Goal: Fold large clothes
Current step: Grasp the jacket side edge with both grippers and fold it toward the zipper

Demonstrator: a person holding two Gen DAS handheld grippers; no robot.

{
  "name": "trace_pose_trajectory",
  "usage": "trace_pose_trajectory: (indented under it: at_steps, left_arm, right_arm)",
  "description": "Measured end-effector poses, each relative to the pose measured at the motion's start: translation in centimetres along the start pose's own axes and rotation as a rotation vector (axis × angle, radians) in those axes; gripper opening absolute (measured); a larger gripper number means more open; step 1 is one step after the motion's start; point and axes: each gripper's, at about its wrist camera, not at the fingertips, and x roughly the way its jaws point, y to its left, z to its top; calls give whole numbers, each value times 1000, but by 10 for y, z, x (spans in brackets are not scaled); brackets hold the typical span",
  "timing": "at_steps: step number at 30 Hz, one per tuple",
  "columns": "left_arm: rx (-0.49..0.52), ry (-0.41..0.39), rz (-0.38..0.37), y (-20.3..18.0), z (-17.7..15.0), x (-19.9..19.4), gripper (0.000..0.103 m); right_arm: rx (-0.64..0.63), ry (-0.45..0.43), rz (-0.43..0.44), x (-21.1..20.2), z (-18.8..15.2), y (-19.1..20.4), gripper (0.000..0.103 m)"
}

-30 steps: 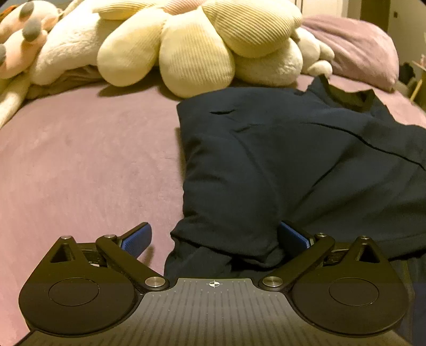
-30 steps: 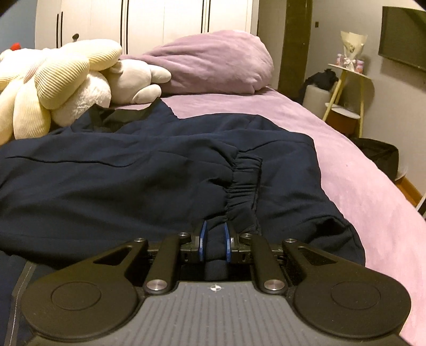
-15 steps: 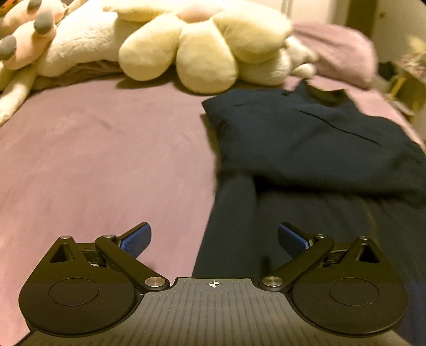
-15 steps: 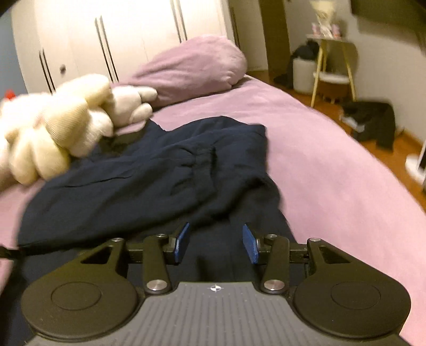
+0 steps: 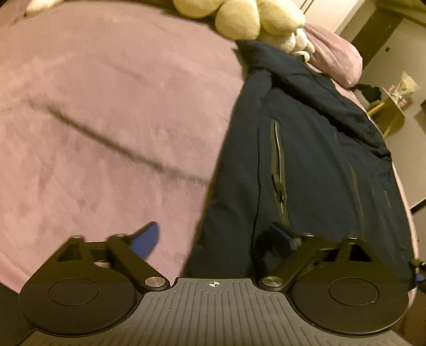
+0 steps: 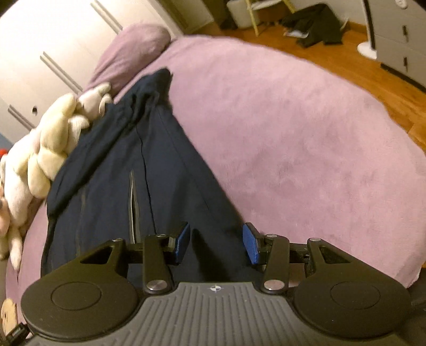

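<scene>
A dark navy jacket point(image 5: 319, 159) with zipped pockets lies stretched along the purple bed point(image 5: 106, 106), its sleeves folded in at the far end. My left gripper point(image 5: 215, 237) hovers over the jacket's near left edge. Its jaws are closing, with the hem's corner between them, and the pads do not press on it. One blue pad is over the bedcover, the other over the cloth. In the right wrist view the jacket point(image 6: 159, 173) runs away from my right gripper point(image 6: 216, 244). That gripper stands open above the near right edge, gripping nothing.
Cream plush toys point(image 5: 239, 18) point(image 6: 48, 138) and a purple pillow point(image 6: 127, 56) crowd the head of the bed. Wide bare bedcover point(image 6: 293, 133) lies on both sides of the jacket. Beyond the bed's right side are wooden floor, dark clothes point(image 6: 316, 26) and a white drawer unit point(image 6: 399, 26).
My right gripper let go of the gathered sleeve cuff and opened. Both grippers drew back to the jacket's near end and rolled. The left jaws have narrowed a little.
</scene>
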Motion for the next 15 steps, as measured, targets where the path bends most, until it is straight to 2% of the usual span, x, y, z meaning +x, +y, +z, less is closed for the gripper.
trace_pose_trajectory:
  at_steps: [2, 6, 8, 9, 13, 15]
  left_arm:
    - [-45, 11, -26, 8, 0, 3, 81]
    - [-88, 53, -107, 14, 4, 0, 55]
    - [-80, 75, -126, 15, 4, 1, 55]
    - [-77, 90, -133, 16, 2, 1, 55]
    - [-88, 122, -201, 19, 4, -2, 59]
    - [-63, 147, -177, 19, 6, 2, 63]
  right_arm:
    - [0, 31, 43, 3, -2, -4, 45]
    - [-25, 81, 65, 2, -5, -6, 45]
    - [-51, 96, 89, -3, -5, -5, 43]
    - [-61, 100, 97, -5, -4, -2, 37]
    - [-81, 125, 116, -6, -2, 0, 35]
    - [-87, 139, 116, -7, 0, -1, 36]
